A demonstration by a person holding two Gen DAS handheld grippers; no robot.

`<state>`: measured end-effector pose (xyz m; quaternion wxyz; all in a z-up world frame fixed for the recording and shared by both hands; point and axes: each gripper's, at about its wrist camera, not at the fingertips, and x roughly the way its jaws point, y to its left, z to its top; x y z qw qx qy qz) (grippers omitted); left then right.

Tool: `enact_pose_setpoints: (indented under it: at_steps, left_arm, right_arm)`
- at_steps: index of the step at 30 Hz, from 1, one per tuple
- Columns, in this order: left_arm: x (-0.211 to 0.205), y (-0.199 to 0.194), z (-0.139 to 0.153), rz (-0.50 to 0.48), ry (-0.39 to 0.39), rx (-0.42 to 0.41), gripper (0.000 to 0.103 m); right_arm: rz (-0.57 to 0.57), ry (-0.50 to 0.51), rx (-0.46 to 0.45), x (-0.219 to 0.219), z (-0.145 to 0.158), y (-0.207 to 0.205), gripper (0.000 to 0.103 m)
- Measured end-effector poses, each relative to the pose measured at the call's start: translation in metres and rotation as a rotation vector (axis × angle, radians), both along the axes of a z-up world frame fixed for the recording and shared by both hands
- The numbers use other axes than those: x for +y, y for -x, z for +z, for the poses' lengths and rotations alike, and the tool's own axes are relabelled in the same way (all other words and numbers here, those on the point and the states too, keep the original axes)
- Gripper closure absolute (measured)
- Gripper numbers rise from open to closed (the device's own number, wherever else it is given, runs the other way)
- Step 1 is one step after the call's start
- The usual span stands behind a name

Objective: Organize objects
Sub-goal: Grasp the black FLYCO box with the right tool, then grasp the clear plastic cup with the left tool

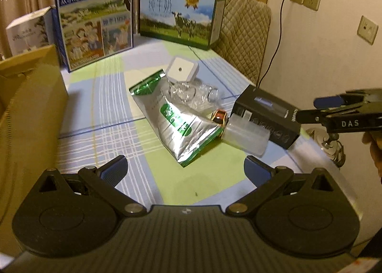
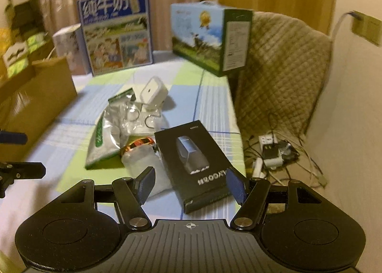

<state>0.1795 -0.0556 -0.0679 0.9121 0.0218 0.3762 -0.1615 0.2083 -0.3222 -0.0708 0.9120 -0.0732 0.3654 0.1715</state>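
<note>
Nothing is sorted yet: the right gripper (image 2: 189, 183), jaws wide, is straddling the flat black cardboard box (image 2: 193, 163) near the checked table's (image 1: 100, 115) right edge; the left gripper (image 1: 186, 172) is hovering wide, empty.

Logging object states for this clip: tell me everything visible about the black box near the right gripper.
The black box is a flat rectangular retail carton, apparently cardboard, printed with a grey device and white lettering. It lies face up on the checked tablecloth near the table's right edge, closed, beside or touching a frosted plastic container. The open right gripper straddles its near end without gripping.
</note>
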Motion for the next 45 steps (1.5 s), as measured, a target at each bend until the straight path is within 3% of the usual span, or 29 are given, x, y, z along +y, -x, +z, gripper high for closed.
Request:
enact_pose_setpoints:
  at_steps: [3, 11, 18, 26, 32, 36, 41, 45]
  left_arm:
    - [-0.001, -0.011, -0.011, -0.002, 0.011, 0.011, 0.001]
    - [0.002, -0.03, -0.035, -0.001, 0.03, 0.049, 0.001]
    - [0.009, -0.032, -0.039, 0.012, 0.057, 0.069, 0.001]
    - [0.018, -0.02, -0.028, 0.019, 0.064, 0.059, 0.001]
    - [0.027, 0.007, -0.017, 0.017, 0.075, 0.056, 0.001]
    - [0.034, 0.022, -0.014, 0.03, 0.09, 0.054, 0.001]
    - [0.033, 0.02, -0.019, 0.052, 0.073, 0.064, 0.002]
    - [0.03, 0.018, -0.028, 0.091, 0.013, 0.067, 0.005]
  right_arm:
    - [0.04, 0.038, -0.006, 0.004, -0.012, -0.018, 0.027]
    - [0.145, 0.141, 0.047, 0.012, -0.045, -0.059, 0.024]
    - [0.135, 0.123, 0.137, 0.017, -0.058, -0.075, 0.025]
    - [0.082, 0.032, 0.226, 0.042, -0.052, -0.027, 0.027]
    - [0.061, -0.118, 0.283, 0.061, -0.049, 0.026, 0.027]
    - [0.095, -0.153, 0.28, 0.072, -0.049, 0.048, 0.027]
    - [-0.032, -0.126, 0.204, 0.061, -0.045, 0.044, 0.027]
    - [-0.053, -0.141, 0.202, 0.059, -0.048, 0.039, 0.027]
